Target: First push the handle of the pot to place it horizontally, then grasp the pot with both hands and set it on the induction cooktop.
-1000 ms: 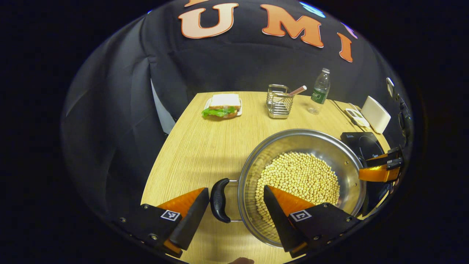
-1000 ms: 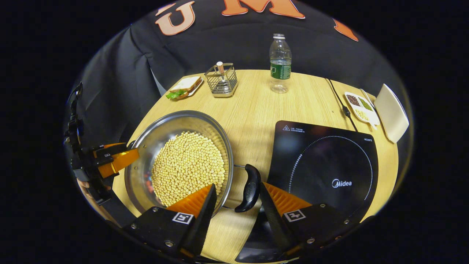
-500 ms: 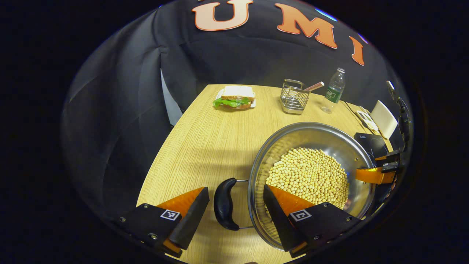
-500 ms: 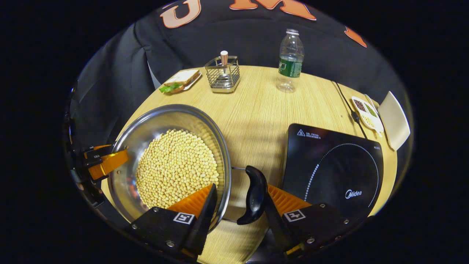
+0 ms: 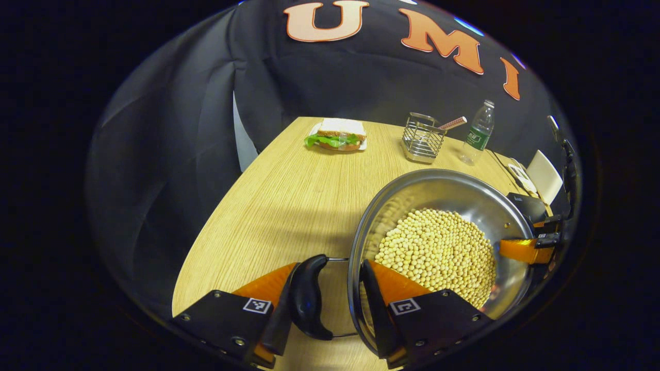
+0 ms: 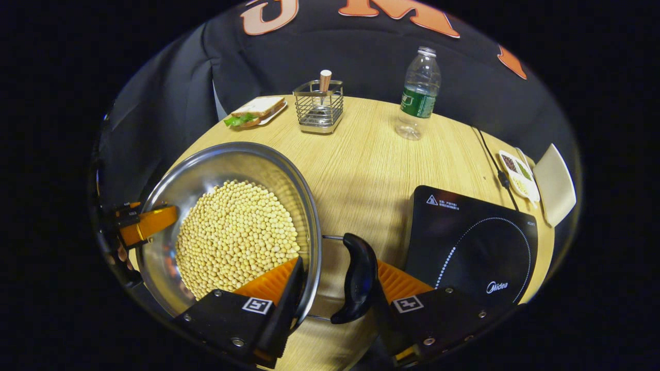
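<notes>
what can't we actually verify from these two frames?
- Pot underside, right gripper view: hidden by its own wall and beans; lifted or resting unclear.
- Right gripper grip: outer finger meets the handle; inner-finger contact with the rim unclear.
- Cooktop, left gripper view: mostly behind the pot.
- Small dish: contents too small to identify.

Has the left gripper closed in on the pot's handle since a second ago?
Yes. The left gripper has narrowed: its fingers now hug the black handle and the pot rim, gaps gone.

Light wooden table (oak-like grain) against black cloth wall.
</notes>
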{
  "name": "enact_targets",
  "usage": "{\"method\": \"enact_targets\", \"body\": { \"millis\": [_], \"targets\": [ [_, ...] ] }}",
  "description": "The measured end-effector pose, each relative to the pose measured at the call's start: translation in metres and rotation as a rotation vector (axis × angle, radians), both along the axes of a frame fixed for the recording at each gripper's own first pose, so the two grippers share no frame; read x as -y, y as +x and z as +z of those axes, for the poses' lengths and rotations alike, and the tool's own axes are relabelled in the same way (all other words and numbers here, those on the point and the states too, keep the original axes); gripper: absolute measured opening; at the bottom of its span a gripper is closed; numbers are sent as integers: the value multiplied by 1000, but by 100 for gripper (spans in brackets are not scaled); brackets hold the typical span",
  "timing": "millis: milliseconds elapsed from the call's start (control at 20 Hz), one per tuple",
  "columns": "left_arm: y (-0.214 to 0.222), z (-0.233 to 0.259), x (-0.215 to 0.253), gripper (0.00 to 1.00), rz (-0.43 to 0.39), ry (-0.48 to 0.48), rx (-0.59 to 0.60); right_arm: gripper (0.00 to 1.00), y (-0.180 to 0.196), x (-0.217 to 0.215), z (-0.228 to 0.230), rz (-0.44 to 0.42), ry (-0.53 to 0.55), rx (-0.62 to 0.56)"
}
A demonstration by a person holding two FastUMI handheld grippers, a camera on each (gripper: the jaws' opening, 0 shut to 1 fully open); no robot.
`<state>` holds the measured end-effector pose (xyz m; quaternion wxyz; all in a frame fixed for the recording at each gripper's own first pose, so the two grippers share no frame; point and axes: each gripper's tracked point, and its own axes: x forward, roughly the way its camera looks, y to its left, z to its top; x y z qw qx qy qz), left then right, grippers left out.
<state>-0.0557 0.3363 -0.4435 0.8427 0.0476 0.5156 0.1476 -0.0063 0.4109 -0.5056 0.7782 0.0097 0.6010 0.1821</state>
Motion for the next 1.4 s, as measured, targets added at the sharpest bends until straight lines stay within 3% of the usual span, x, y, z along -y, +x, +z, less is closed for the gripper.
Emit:
{"method": "enact_targets", "body": {
  "millis": [150,250,300,550,800,1400],
  "targets": [
    [1,2,2,65,19,25,15,60,4,0,0,-8,11,10],
    [3,7,2,64,18,51,27,64,1,1,0,-9,17,-6],
    [4,9,3,64,9,61,30,59,2,2,1,-16,27,-11],
    [11,32,4,64,-28,84,89,57,14,18,15,-45,44,55],
    [17,44,7,64,-64,85,131,57,31,57,37,-89,50,120],
    [29,37,4,64,-197,64,160,57,28,170,86,-177,12,182]
  ]
}}
